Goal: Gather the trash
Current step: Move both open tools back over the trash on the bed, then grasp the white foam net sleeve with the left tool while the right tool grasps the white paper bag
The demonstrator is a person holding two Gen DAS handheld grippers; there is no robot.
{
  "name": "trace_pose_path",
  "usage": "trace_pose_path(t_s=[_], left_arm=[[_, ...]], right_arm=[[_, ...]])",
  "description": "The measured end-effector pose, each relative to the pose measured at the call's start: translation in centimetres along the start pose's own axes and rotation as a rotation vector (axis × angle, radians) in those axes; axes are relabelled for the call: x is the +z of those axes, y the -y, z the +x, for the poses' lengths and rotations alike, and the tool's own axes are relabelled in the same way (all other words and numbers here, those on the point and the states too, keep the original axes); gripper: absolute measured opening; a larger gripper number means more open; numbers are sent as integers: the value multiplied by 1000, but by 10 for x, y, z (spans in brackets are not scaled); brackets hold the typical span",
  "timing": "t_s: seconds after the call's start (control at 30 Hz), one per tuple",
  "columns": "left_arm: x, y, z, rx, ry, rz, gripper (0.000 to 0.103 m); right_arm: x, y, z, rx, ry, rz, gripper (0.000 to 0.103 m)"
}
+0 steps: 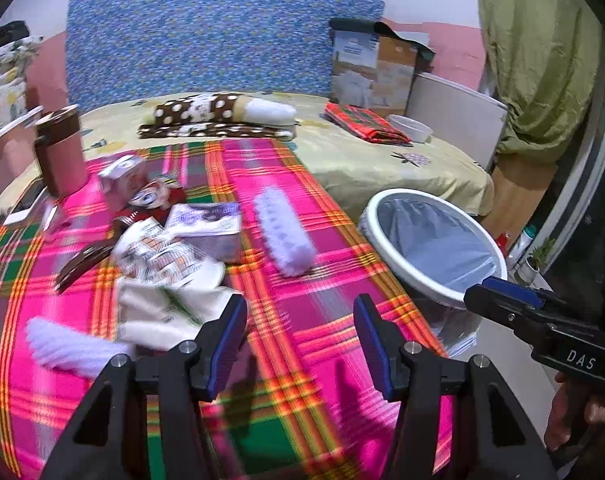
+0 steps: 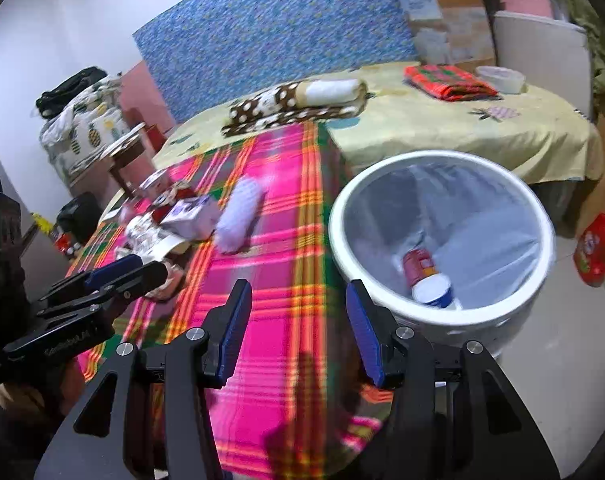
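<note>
Left gripper hangs over the pink, green and orange plaid cloth, fingers spread apart and holding nothing. Right gripper sits above the cloth's edge, fingers likewise apart and empty, just beside the round white bin with a clear plastic liner. Inside the bin lie a red can and a white and blue cup. Trash remains on the cloth: a pale ribbed foam piece lying alone near the middle, a second ribbed white piece close to the left gripper, and, between them, a cluster of crumpled printed paper wrappers against a purple and white carton. A brown cylindrical canister stands upright at the cloth's far left. Behind, on the yellow bedsheet, rest a brown polka-dot rolled blanket and a folded red plaid cloth.
</note>
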State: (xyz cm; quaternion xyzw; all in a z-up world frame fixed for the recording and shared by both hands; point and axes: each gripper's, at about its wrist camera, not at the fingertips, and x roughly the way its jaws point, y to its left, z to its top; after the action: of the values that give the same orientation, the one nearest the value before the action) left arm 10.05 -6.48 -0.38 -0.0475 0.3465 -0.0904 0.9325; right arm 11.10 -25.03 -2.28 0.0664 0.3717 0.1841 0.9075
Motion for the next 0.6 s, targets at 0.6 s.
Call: trace_pose_path(t_s=[0.6], left_arm=[[-28,-89,-39,195,17,-157,58]], right_arm=[[-4,-70,31,150,-68,-158,51]])
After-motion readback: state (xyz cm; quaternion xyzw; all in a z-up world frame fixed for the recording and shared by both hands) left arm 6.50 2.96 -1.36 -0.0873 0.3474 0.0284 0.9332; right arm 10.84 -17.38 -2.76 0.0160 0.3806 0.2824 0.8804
